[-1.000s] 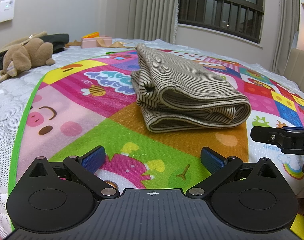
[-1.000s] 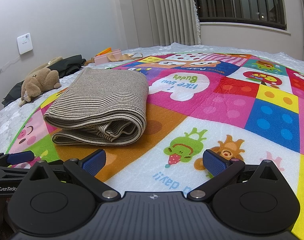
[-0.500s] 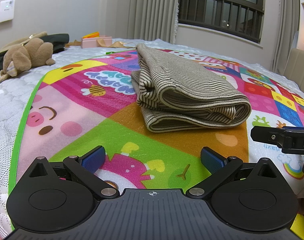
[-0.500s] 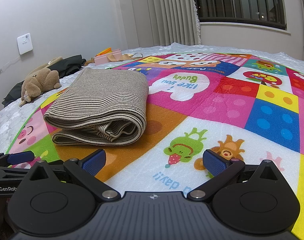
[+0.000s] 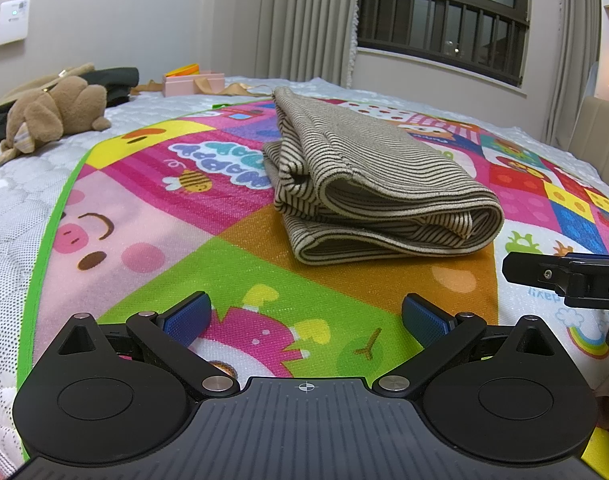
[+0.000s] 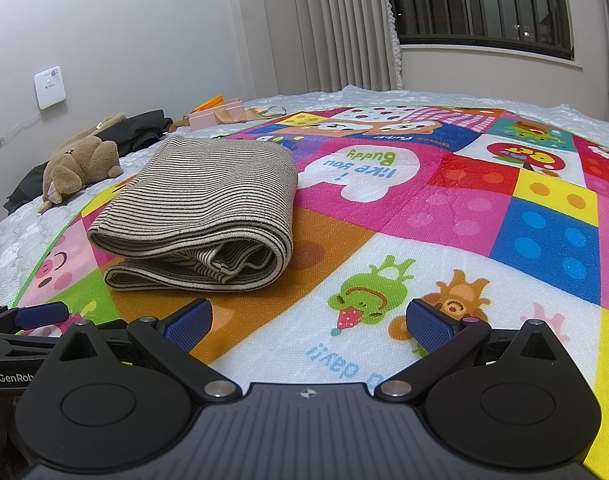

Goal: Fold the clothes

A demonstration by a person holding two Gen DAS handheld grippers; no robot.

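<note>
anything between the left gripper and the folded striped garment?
Nothing but bare play mat. In the left wrist view the left gripper is open, short of the folded striped garment, with only green and orange mat panels between.

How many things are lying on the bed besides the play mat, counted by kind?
Folded striped garment: 1
Plush toy: 1
Pink box: 1
Dark clothing pile: 1
Total: 4
</note>
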